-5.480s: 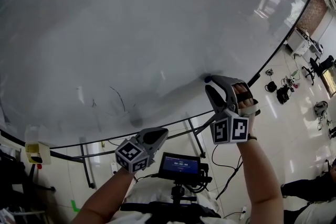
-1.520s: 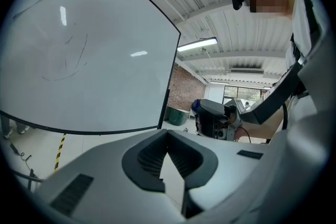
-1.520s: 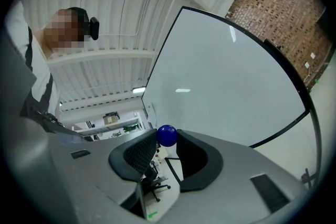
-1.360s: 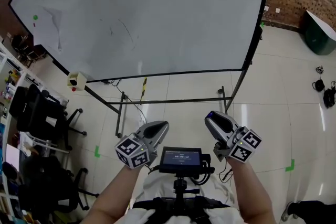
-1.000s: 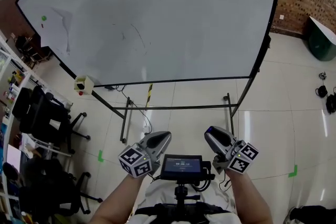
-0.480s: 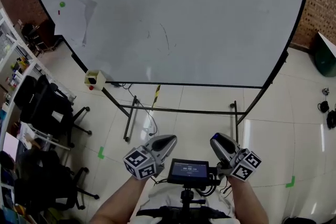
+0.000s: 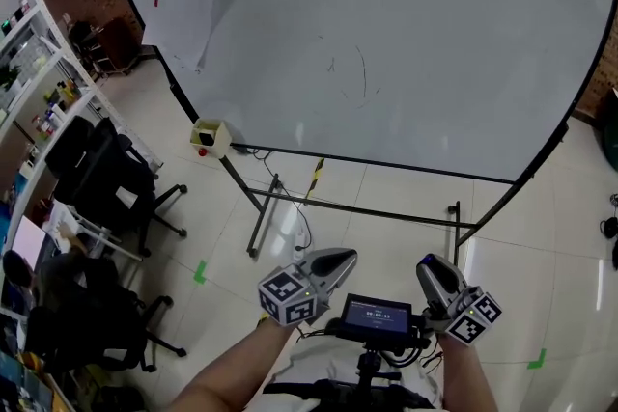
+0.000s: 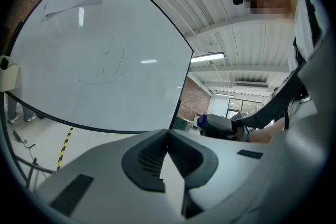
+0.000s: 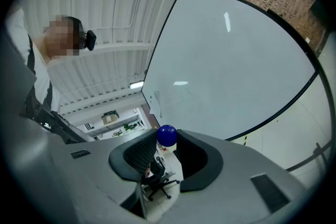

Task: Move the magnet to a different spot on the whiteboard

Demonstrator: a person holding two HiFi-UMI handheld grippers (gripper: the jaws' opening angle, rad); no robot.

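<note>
Grips the blue magnet [image 9: 167,135] at the very tips of the right gripper [image 9: 168,145], whiteboard [image 9: 236,60] well ahead of the fingers, left gripper [image 8: 168,134] closed on nothing alongside; looks like mid-carry, calling next for a reach forward to seat it on bare board.

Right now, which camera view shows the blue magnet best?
The right gripper view. There the blue magnet is large and clear, gripped at the jaw tips of the right gripper. The left gripper view shows it only as a small blue spot at that gripper's tip. In the head view it is too small to make out.
</note>
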